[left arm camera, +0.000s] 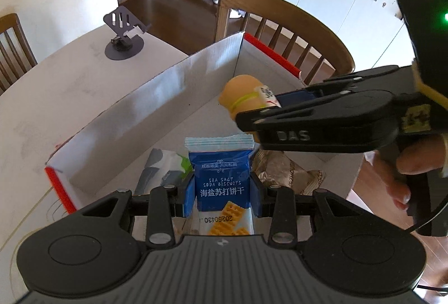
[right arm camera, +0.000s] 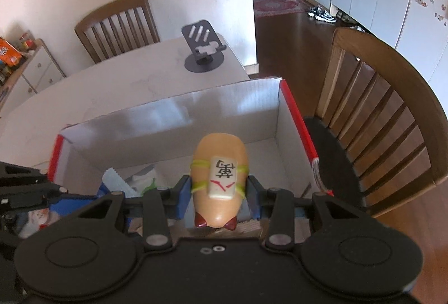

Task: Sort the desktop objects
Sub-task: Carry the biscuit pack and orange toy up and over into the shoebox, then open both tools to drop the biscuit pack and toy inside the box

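The left tool is clenched on a blue packet of soda biscuits, held over the near end of the white cardboard box on the worktop. The right tool grips an orange toy figure with a mahjong tile on it, above the box interior. Other wrapped snacks lie on the box floor. A phone stand stands well apart.
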Demonstrator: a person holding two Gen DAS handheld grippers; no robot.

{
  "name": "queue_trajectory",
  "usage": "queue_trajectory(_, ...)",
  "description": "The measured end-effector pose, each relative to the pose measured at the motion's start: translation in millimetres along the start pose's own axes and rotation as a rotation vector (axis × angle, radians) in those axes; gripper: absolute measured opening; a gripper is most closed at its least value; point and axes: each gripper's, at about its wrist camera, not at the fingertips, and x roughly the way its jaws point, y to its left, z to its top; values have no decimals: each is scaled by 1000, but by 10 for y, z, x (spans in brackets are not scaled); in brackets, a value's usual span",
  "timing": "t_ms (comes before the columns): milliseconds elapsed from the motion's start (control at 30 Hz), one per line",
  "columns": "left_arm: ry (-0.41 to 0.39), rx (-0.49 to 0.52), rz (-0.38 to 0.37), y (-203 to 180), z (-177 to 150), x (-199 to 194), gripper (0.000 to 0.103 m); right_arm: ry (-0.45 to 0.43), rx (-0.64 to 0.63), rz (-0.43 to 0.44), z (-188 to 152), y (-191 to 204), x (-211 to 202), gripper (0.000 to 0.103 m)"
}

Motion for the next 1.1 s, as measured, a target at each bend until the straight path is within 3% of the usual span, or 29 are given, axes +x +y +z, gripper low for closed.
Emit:
queue_trajectory(367,71,-32,46,164,25,271,37,50,-15,-14,110,11,362,41)
queue_trajectory(933,120,-63,35,304,-31,505,38,82,-28,-25,133,40,616,44)
queue_trajectory(1033,118,-63,27,296,-35,494,44,89,-20,-19,129,35,621,45)
queue_trajectory(1100,116,-62,24,300,-33,494,54,90,-22,-15,130,43,616,46)
